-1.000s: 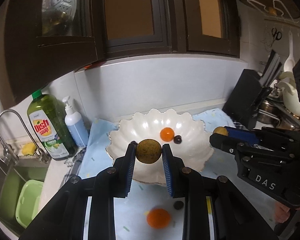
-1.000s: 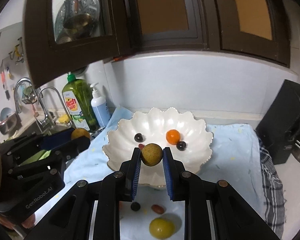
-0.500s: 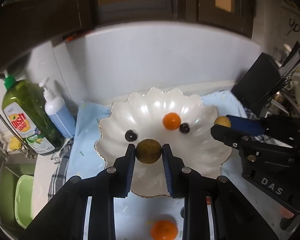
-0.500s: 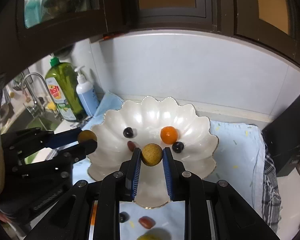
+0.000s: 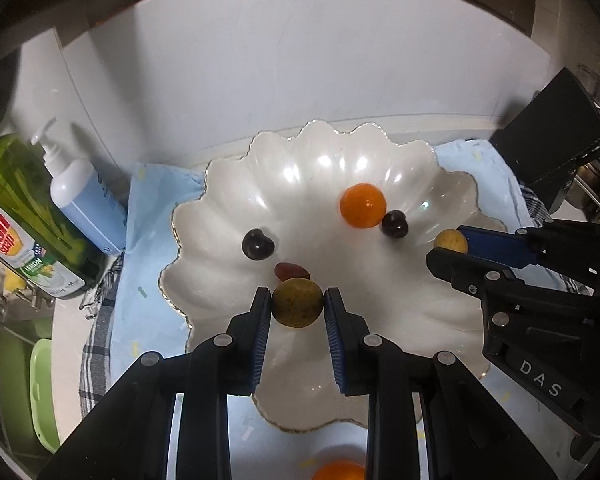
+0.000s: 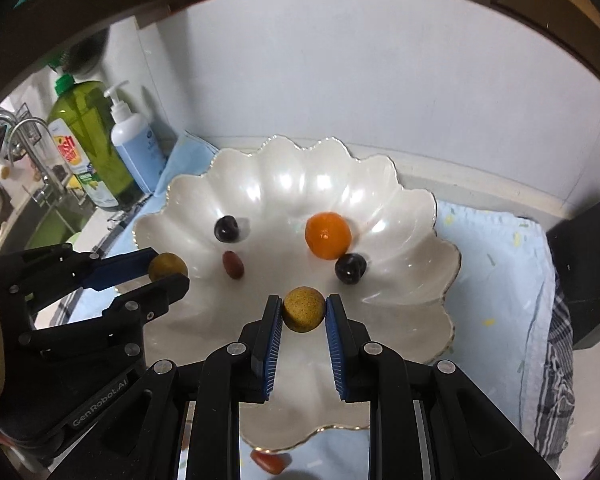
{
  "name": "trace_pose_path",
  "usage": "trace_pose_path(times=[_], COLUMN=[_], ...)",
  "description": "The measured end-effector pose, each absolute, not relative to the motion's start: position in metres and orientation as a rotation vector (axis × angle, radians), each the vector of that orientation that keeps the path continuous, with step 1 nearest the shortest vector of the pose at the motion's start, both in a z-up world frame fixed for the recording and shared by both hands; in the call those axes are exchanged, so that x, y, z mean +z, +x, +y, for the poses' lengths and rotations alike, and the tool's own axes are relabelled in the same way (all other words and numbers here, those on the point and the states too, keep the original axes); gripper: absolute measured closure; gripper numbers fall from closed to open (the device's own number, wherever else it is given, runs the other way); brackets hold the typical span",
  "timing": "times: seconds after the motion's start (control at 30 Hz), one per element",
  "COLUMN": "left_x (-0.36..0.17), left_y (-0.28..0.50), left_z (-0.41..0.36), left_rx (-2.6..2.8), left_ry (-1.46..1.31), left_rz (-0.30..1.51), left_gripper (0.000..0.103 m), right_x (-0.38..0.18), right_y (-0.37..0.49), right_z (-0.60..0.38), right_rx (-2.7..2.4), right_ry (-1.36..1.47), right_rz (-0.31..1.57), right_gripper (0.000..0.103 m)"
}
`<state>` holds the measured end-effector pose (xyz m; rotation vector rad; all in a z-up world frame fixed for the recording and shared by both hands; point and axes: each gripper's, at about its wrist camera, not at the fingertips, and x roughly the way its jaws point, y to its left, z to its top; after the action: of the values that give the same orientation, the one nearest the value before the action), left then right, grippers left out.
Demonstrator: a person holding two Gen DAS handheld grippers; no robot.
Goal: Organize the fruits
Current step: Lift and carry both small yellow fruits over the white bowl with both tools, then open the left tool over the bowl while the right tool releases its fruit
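A white scalloped bowl [image 5: 340, 160] [image 6: 300, 176] on a blue cloth holds an orange [image 5: 363, 205] [image 6: 327, 235], two dark cherries [image 5: 258, 244] [image 6: 350, 268] and a red date [image 6: 233, 265]. My left gripper [image 5: 297, 300] is shut on a yellow-brown round fruit [image 5: 297, 312] above the bowl's near side. My right gripper [image 6: 303, 306] is shut on a similar, smaller fruit [image 6: 303, 318] above the bowl's front. Each gripper shows in the other's view, over the bowl's side rim: the right gripper [image 5: 446, 246] and the left gripper [image 6: 168, 270].
A green dish-soap bottle [image 5: 16, 216] and a blue pump bottle [image 5: 84, 196] stand left of the bowl, with a sink and green tub [image 5: 40, 392] beyond. A black block [image 5: 552, 156] stands at right. On the cloth [image 6: 500, 260] lie an orange [image 5: 338, 472] and a date [image 6: 269, 462].
Both grippers have moved forward and down over the bowl and tipped more steeply downward. The bowl now fills the views. Each still holds its fruit.
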<state>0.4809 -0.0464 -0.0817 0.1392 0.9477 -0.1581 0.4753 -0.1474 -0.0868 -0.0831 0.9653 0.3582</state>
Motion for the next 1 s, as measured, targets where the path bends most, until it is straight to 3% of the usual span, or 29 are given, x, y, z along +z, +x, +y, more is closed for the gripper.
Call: trace_pose_path(times=[0.6,0.67,0.77,0.93,1.0], left_x=[-0.119,-0.119,-0.115,-0.104,-0.099], left_y=[0.508,0.508,0.507,0.503,0.500], left_z=[-0.046,-0.045,-0.043,-0.038,-0.037], left_rx=[-0.154,-0.150,-0.144,-0.119,-0.103], left_ry=[0.142,0.140,0.140,0.145,0.152], left_rz=[1.087,1.088,1.080,1.047,1.031], left_gripper=[0.075,0.068,0.061,0.047,0.043], right_x=[-0.123,-0.126,-0.126,-0.119,-0.115], right_y=[0.502,0.503,0.503,0.500,0.497], right_z=[-0.141,-0.140,-0.140,-0.143,-0.145], right_rx=[0.354,0.358,0.361,0.342,0.331], right_ry=[-0.111,-0.107,-0.108,-0.121,-0.126], right_rz=[1.100,1.108,1.110,1.080,1.069], right_gripper=[0.079,0.078,0.065,0.062,0.056])
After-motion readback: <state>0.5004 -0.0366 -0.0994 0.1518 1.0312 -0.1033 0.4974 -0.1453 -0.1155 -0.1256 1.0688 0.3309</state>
